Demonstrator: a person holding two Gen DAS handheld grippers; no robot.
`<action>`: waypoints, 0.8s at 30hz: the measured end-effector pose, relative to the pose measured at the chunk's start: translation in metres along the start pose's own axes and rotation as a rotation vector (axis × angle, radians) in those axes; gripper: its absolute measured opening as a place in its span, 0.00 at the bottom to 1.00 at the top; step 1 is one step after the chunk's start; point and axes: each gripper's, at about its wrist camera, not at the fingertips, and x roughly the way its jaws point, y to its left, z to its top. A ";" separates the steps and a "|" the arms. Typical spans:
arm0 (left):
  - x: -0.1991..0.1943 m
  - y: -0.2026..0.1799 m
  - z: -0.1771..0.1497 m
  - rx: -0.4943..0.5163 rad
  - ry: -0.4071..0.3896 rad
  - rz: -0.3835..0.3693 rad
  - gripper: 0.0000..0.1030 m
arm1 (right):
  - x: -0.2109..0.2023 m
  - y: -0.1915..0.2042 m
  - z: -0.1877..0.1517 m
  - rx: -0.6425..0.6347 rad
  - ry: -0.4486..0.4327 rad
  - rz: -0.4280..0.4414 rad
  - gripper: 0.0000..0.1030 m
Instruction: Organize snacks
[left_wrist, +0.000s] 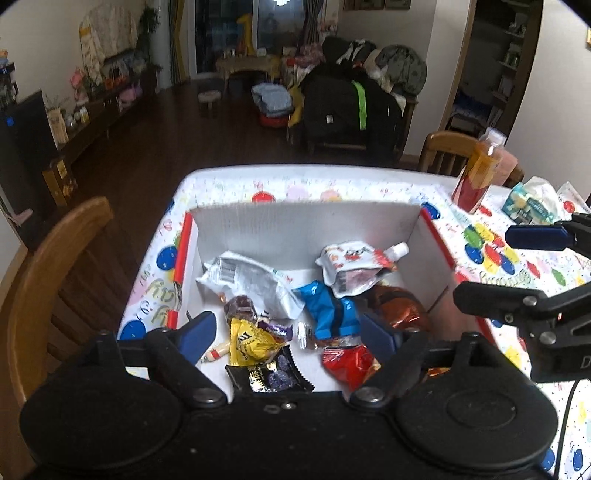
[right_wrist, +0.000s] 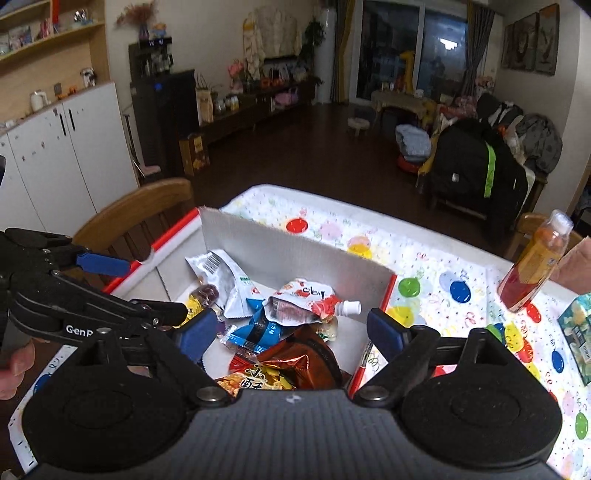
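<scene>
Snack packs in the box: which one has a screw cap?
The white spouted pouch at the back right, its white cap pointing right; the other packs are flat sealed wrappers.

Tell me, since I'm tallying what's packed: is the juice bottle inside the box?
No, the bottle stands on the tablecloth outside the box, beyond its right wall.

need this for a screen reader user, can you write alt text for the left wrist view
The open left gripper hovers empty over a white cardboard box of snack packets, among them a spouted pouch, a blue packet and a yellow packet. The box sits on a balloon-print tablecloth, with the open right gripper and a bottle at right.
</scene>
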 end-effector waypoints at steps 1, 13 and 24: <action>-0.005 -0.002 0.000 0.002 -0.014 -0.003 0.84 | -0.005 0.000 -0.001 0.000 -0.009 0.002 0.86; -0.066 -0.018 -0.010 0.012 -0.157 -0.004 0.98 | -0.064 -0.010 -0.019 0.075 -0.129 0.003 0.90; -0.096 -0.028 -0.017 0.028 -0.252 0.019 1.00 | -0.088 -0.014 -0.035 0.152 -0.182 -0.012 1.00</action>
